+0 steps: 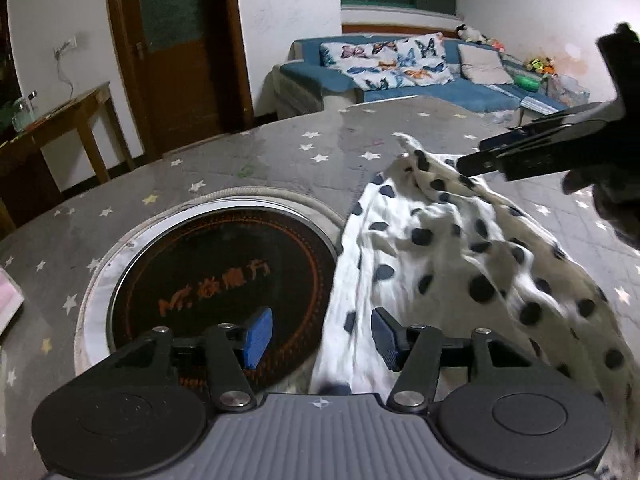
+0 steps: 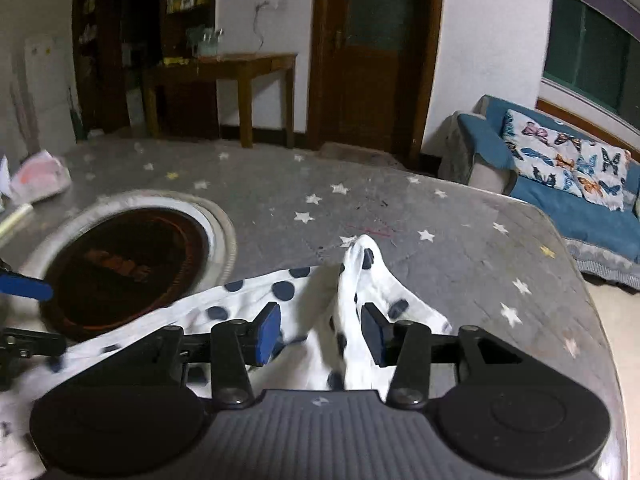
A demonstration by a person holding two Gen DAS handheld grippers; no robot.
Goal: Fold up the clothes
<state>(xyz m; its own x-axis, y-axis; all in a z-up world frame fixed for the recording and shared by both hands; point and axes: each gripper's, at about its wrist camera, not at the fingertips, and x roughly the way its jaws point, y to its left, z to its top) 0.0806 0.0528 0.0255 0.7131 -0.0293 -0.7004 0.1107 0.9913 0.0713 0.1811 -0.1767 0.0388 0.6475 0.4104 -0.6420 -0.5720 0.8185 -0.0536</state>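
A white garment with dark polka dots (image 1: pixel 460 260) lies crumpled on the grey star-print table (image 1: pixel 280 160), with one corner pointing away. My left gripper (image 1: pixel 322 336) is open just above the garment's left edge; a strip of cloth lies between the blue pads (image 1: pixel 258 338), which do not press it. My right gripper (image 2: pixel 320 332) is open too, over a raised ridge of the garment (image 2: pixel 360 280) that runs between its pads without being pinched. In the left wrist view the right gripper (image 1: pixel 476 156) hovers over the far corner. The left gripper's blue pad (image 2: pixel 24 285) shows at the far left of the right wrist view.
A round black hotplate (image 1: pixel 220 280) is set into the table just left of the garment. A pink-and-white bag (image 2: pixel 40 176) lies at the table's far left. The table's rounded edge (image 2: pixel 592 280) is to the right, with a blue sofa (image 2: pixel 560 168) beyond.
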